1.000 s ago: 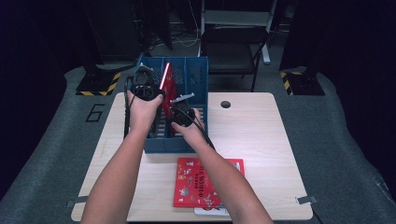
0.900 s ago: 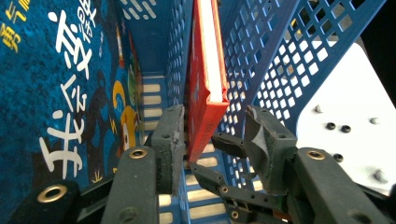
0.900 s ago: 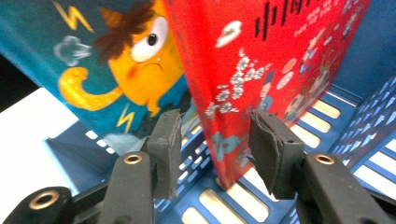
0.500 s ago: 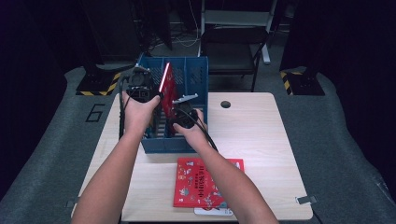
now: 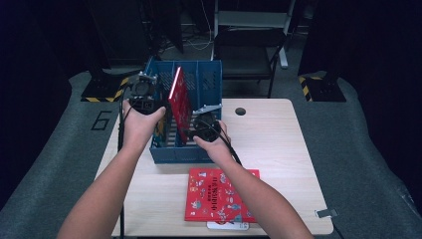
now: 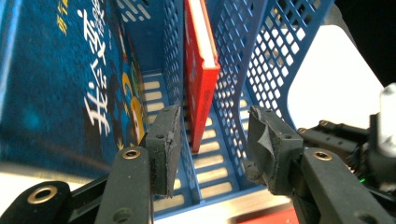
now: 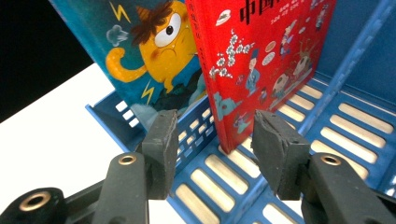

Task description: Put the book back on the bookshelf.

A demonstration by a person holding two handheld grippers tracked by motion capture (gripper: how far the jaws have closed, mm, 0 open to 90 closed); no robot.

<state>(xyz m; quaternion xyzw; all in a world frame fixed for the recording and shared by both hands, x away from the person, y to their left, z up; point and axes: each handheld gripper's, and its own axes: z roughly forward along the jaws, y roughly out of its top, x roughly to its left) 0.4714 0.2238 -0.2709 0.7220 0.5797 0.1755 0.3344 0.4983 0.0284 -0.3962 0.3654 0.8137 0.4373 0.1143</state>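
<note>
Books — two racked, one flat

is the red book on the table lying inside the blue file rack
No, the flat red picture book lies on the light wooden table, in front of the blue slotted plastic rack.

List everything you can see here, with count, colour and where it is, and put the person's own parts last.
File rack: one, blue, slotted, at the table's far left.
Red book in rack: one, standing on edge in the middle compartment.
Blue book: one, blue-teal with a yellow cartoon figure, standing in the rack's left compartment.
Red book on table: one, lying flat near the front edge.
Table: one, light wood, with a dark round hole.
Chair: one, dark, behind the table.
Left gripper: one, black, jaws open, at the rack.
Right gripper: one, black, jaws open astride the red book's lower corner.
Forearms: two, bare, entering from below.
</note>
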